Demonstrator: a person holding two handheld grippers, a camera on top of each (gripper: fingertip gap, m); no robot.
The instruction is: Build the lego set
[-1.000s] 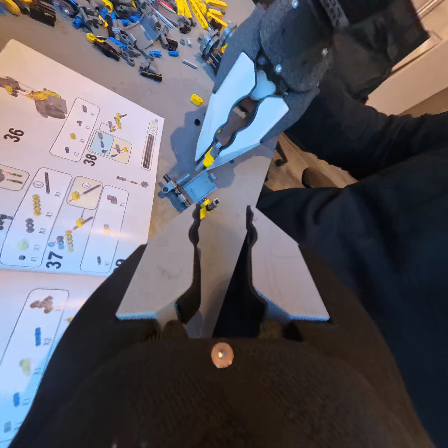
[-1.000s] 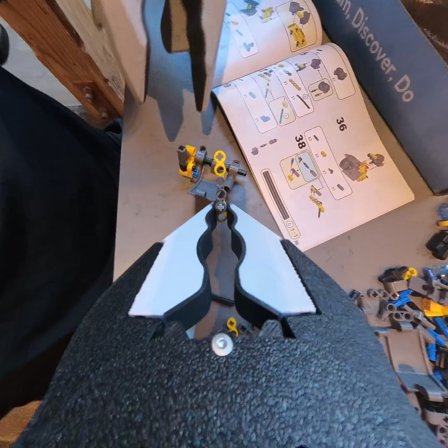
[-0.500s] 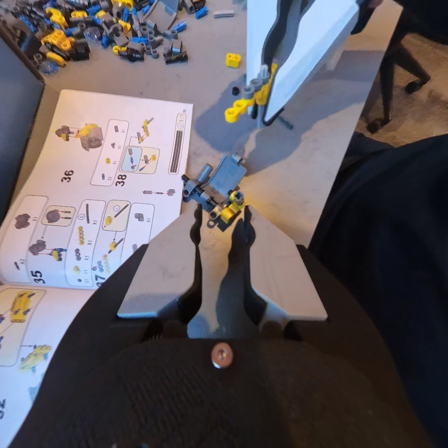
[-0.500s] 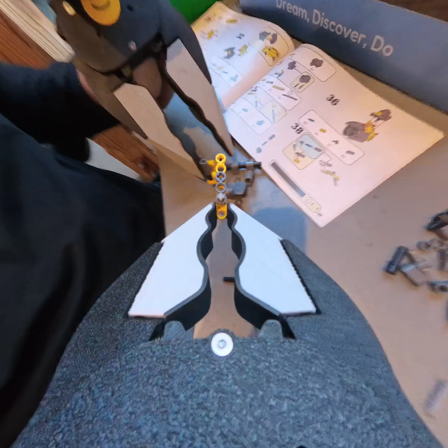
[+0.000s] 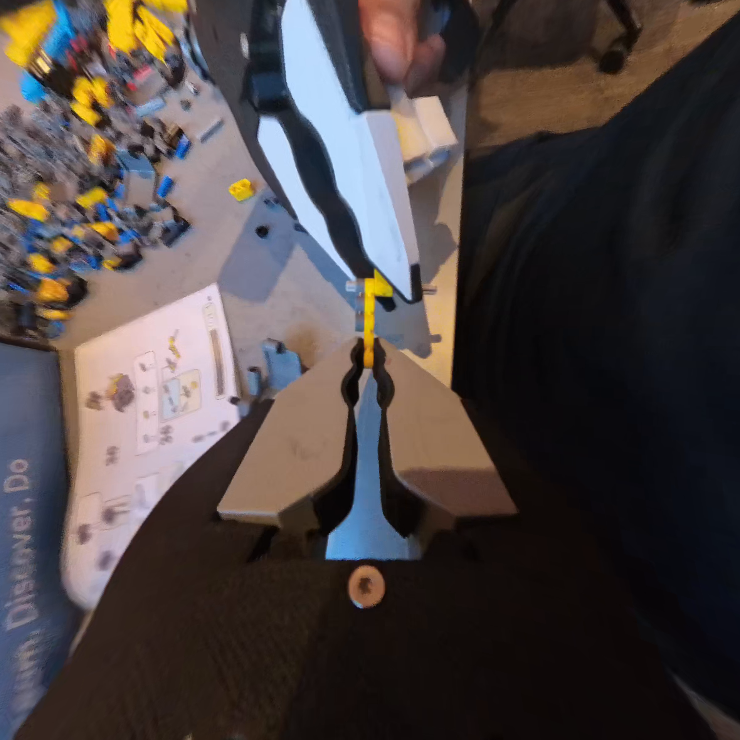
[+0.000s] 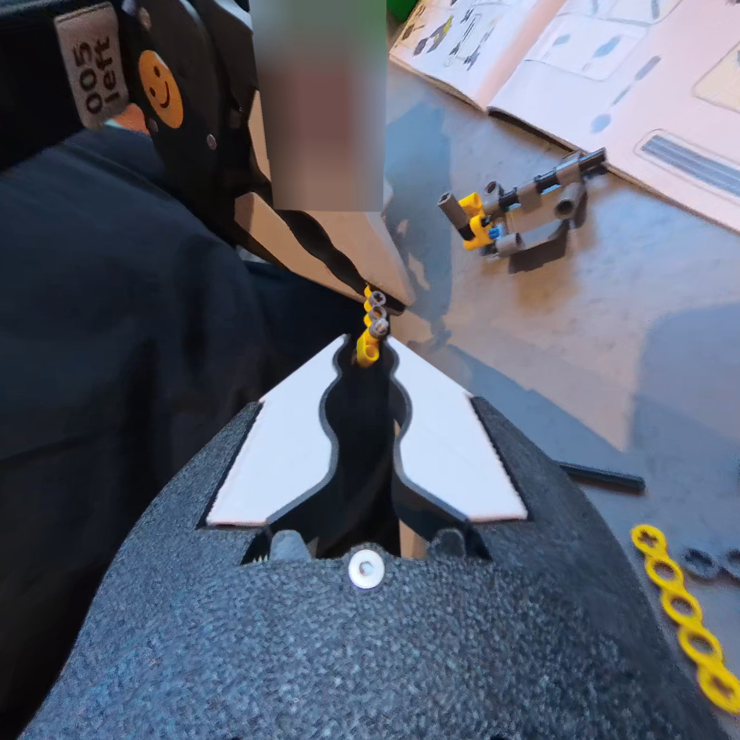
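two grippers, one holed yellow beam (image 5: 368, 320)

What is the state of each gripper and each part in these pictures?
left gripper: shut on yellow beam
right gripper: shut on yellow beam
yellow beam: held at both ends, above the table
grey assembly: lying on the table
instruction booklet: open

A dark blue box (image 5: 28, 520) lying beside the open instruction booklet (image 5: 160, 400) bears a line of pale printed lettering along its side. The booklet's pages carry diagrams with small figures, too blurred to read. On the body of the left tongs (image 6: 384, 304), a grey tag (image 6: 94, 66) carries dark characters, with a round orange smiley-face sticker (image 6: 160, 90) just beside it.
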